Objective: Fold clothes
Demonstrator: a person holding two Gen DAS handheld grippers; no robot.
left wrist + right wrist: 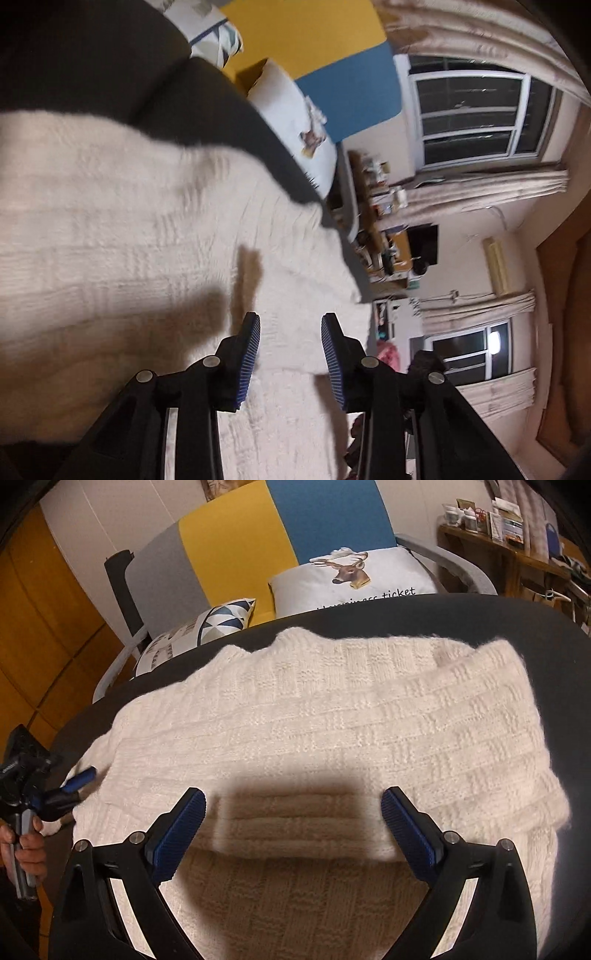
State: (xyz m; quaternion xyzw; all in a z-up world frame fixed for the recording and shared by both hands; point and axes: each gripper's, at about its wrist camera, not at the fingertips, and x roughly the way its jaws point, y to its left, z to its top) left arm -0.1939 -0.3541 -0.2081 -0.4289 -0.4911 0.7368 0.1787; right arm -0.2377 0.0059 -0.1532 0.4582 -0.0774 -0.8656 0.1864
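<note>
A cream knitted sweater [332, 723] lies spread on a dark round table [554, 635], with one layer folded over another near me. My right gripper [293, 801] is open, hovering just above the sweater's near part, holding nothing. My left gripper [290, 321] is open and empty, tilted sideways over the sweater [110, 229]. The left gripper also shows in the right wrist view [79, 779], at the sweater's left edge, held by a hand.
Behind the table stands a bench with a grey, yellow and blue backrest [236, 546], a deer-print cushion [354, 579] and a triangle-pattern cushion [207, 624]. A cluttered wooden shelf [498, 542] is at right. Windows and curtains [472, 110] show in the left wrist view.
</note>
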